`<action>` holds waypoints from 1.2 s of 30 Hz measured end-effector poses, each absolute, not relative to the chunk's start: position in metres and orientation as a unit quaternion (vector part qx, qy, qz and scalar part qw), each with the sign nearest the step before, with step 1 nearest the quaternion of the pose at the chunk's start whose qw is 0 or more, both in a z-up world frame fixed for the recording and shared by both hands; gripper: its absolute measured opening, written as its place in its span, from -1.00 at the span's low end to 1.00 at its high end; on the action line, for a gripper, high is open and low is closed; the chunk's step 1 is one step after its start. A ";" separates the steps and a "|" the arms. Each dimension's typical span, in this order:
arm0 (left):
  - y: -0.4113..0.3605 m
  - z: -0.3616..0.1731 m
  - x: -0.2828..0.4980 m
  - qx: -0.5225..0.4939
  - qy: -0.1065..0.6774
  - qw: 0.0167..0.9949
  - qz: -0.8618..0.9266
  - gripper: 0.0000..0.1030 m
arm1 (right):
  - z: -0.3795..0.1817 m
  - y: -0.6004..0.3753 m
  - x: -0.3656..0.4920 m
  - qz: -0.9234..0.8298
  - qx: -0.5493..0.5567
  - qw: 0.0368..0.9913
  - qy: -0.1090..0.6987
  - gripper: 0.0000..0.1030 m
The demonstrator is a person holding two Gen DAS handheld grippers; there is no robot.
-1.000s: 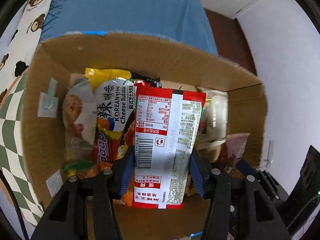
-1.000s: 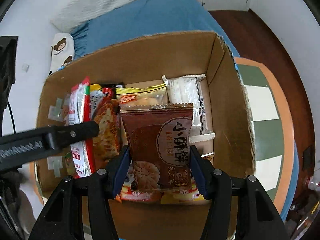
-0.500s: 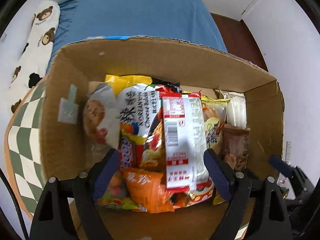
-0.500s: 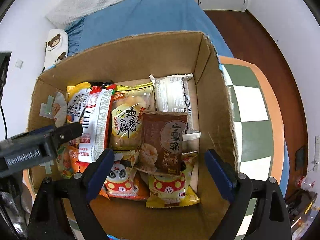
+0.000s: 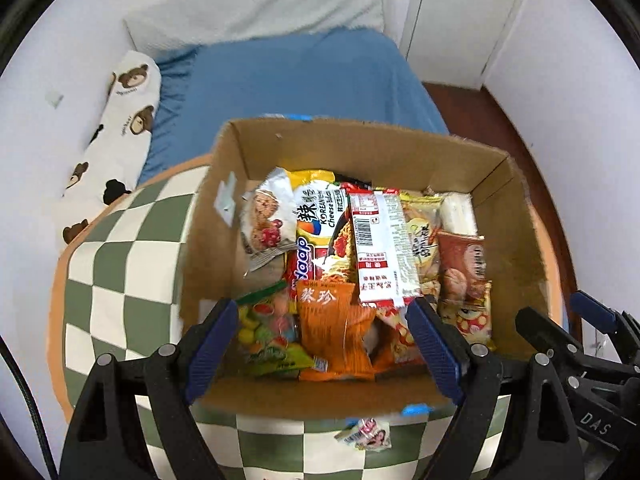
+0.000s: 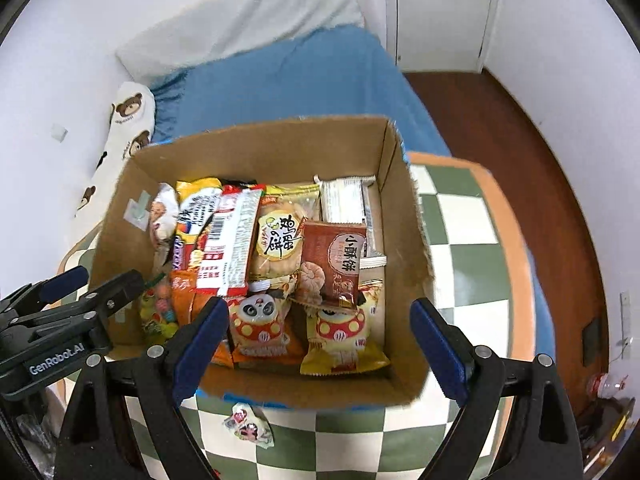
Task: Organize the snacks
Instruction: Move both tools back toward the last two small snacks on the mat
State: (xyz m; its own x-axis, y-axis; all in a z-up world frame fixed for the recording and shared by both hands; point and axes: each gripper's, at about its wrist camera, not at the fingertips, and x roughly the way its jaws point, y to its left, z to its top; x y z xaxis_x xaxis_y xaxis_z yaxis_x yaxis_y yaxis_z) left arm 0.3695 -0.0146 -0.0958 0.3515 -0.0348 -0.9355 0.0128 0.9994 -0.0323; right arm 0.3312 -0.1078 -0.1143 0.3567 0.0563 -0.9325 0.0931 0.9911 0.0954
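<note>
A cardboard box on the checkered table holds several snack packs. The red-and-white noodle pack lies in its middle and the brown biscuit pack lies to its right. My left gripper is open and empty above the box's near edge. My right gripper is open and empty, also above the near edge. The left gripper shows at the left of the right wrist view; the right gripper shows at the right of the left wrist view.
A small candy packet lies on the green-and-white checkered table in front of the box. A blue bed with a bear-print pillow stands behind. Wooden floor is at the right.
Both grippers opened, let the noodle pack and the biscuit pack drop into the box, and pulled back and up from it.
</note>
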 end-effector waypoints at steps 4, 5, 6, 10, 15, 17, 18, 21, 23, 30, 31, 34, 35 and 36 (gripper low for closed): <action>-0.011 -0.068 0.341 -0.007 0.537 0.843 -0.010 0.68 | -0.091 -0.106 0.304 -0.010 0.064 0.838 0.541 0.82; -0.010 -0.064 0.337 -0.005 0.532 0.847 -0.010 0.68 | -0.085 -0.106 0.297 -0.009 0.064 0.842 0.536 0.82; -0.010 -0.056 0.328 -0.002 0.521 0.854 -0.009 0.68 | -0.081 -0.105 0.291 -0.008 0.064 0.844 0.532 0.82; -0.010 -0.037 0.303 0.002 0.497 0.868 -0.011 0.68 | -0.061 -0.104 0.265 -0.004 0.064 0.857 0.512 0.82; -0.014 -0.017 0.271 0.000 0.474 0.880 -0.016 0.68 | -0.038 -0.101 0.236 0.006 0.073 0.868 0.491 0.82; -0.015 -0.012 0.259 -0.001 0.468 0.884 -0.015 0.68 | -0.030 -0.100 0.226 0.007 0.073 0.873 0.482 0.82; -0.016 -0.010 0.253 -0.003 0.467 0.884 -0.017 0.68 | -0.027 -0.100 0.219 0.009 0.075 0.875 0.477 0.82; -0.015 -0.011 0.239 -0.011 0.471 0.882 -0.015 0.68 | -0.026 -0.100 0.208 0.016 0.087 0.873 0.479 0.82; -0.011 -0.017 0.230 -0.014 0.478 0.878 -0.005 0.68 | -0.034 -0.099 0.201 0.024 0.091 0.867 0.490 0.82; 0.029 -0.104 0.191 -0.054 0.570 0.818 0.051 0.68 | -0.112 -0.083 0.189 0.065 0.104 0.810 0.573 0.82; 0.034 -0.117 0.186 -0.061 0.586 0.806 0.057 0.68 | -0.128 -0.078 0.190 0.073 0.102 0.801 0.586 0.82; 0.057 -0.168 0.162 -0.092 0.635 0.763 0.075 0.68 | -0.170 -0.062 0.197 0.088 0.087 0.779 0.615 0.82; 0.059 -0.179 0.155 -0.101 0.645 0.753 0.078 0.68 | -0.182 -0.058 0.199 0.092 0.082 0.774 0.621 0.82; 0.065 -0.194 0.147 -0.118 0.659 0.738 0.082 0.68 | -0.199 -0.050 0.203 0.098 0.074 0.766 0.631 0.82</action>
